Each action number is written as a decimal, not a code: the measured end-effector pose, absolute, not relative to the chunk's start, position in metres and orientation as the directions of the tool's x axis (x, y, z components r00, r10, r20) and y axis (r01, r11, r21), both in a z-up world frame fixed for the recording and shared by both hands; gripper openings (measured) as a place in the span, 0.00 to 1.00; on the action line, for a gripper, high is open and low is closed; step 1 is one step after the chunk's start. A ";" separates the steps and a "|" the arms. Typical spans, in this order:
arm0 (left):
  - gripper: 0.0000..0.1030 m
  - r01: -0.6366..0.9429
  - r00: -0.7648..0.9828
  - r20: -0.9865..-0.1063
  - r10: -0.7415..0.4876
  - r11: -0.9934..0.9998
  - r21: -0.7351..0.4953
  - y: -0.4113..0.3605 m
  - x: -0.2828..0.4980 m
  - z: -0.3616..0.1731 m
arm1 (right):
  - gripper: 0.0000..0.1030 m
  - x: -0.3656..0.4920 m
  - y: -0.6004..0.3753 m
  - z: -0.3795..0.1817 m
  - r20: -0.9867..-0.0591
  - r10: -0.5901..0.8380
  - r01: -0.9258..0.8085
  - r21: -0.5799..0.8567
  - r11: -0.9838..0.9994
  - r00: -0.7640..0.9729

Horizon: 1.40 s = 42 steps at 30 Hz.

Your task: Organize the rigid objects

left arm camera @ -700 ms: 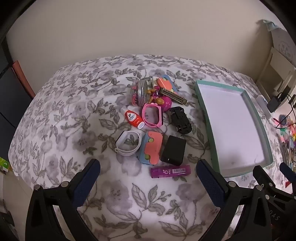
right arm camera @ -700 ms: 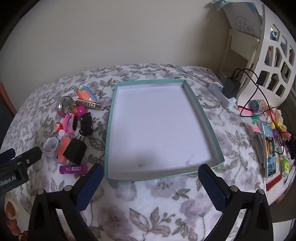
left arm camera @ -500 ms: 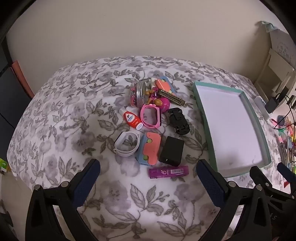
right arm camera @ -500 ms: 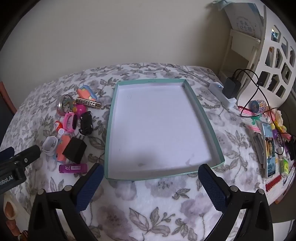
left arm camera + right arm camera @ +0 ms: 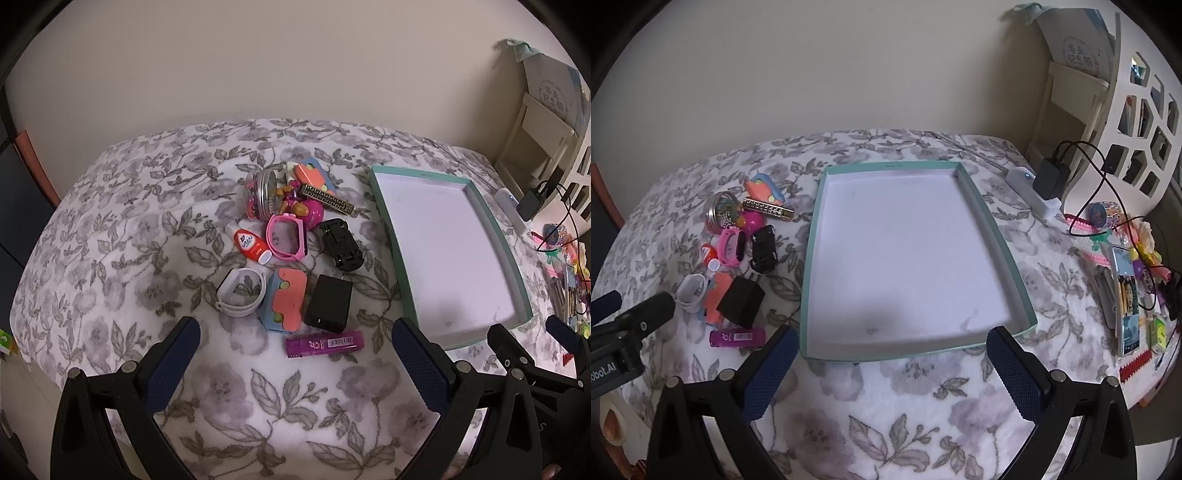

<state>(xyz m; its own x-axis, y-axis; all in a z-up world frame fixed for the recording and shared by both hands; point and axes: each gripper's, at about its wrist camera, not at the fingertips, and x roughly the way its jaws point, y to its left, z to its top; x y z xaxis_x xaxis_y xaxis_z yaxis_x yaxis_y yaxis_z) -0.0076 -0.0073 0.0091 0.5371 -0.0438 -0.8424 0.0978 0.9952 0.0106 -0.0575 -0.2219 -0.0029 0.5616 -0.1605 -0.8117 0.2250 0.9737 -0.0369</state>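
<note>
Left gripper (image 5: 295,345) pulls back slightly from purple lighter (image 5: 324,343); view widens. Both jaws spread, empty. Teal tray (image 5: 809,280) right of lighter empty; sorting not started.

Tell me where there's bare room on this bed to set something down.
The shallow teal-rimmed white tray holds nothing inside. The floral blanket is bare left of the white wristband, and between the purple tube and the open left gripper. The toy pile around the black toy car is crowded.
</note>
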 end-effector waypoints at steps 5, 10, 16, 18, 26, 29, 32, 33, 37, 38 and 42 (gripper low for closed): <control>1.00 0.080 0.544 -0.838 -0.032 0.997 0.014 -0.004 -0.008 0.010 | 1.00 -0.058 -0.223 -0.002 -0.809 -0.158 0.227 -0.031 0.973 0.566; 1.00 0.077 0.547 -0.837 -0.029 0.997 0.016 -0.003 -0.008 0.011 | 1.00 -0.058 -0.222 -0.003 -0.808 -0.156 0.229 -0.026 0.973 0.568; 1.00 0.077 0.548 -0.836 -0.024 0.997 0.022 -0.004 -0.008 0.011 | 1.00 -0.059 -0.222 -0.002 -0.805 -0.152 0.227 -0.022 0.974 0.573; 1.00 0.077 0.547 -0.837 -0.024 0.997 0.022 -0.004 -0.009 0.011 | 1.00 -0.059 -0.223 -0.002 -0.807 -0.151 0.229 -0.020 0.973 0.571; 1.00 0.073 0.542 -0.840 -0.021 0.997 0.023 -0.003 -0.008 0.010 | 1.00 -0.059 -0.222 -0.003 -0.808 -0.151 0.231 -0.019 0.973 0.570; 1.00 0.071 0.540 -0.841 -0.020 0.997 0.022 -0.003 -0.008 0.009 | 1.00 -0.059 -0.222 -0.003 -0.808 -0.152 0.231 -0.019 0.973 0.570; 1.00 0.073 0.540 -0.841 -0.020 0.997 0.023 -0.003 -0.008 0.009 | 1.00 -0.059 -0.223 -0.003 -0.808 -0.151 0.230 -0.020 0.973 0.570; 1.00 0.073 0.540 -0.842 -0.021 0.997 0.022 -0.003 -0.008 0.009 | 1.00 -0.059 -0.223 -0.003 -0.808 -0.152 0.230 -0.021 0.973 0.570; 1.00 0.074 0.538 -0.843 -0.020 0.997 0.023 -0.003 -0.008 0.009 | 1.00 -0.059 -0.223 -0.003 -0.808 -0.152 0.230 -0.020 0.973 0.569; 1.00 0.076 0.537 -0.843 -0.020 0.997 0.025 -0.003 -0.008 0.009 | 1.00 -0.059 -0.223 -0.003 -0.809 -0.151 0.231 -0.020 0.973 0.567; 1.00 0.078 0.536 -0.844 -0.019 0.997 0.027 -0.004 -0.008 0.009 | 1.00 -0.060 -0.222 -0.006 -0.811 -0.153 0.231 -0.022 0.973 0.564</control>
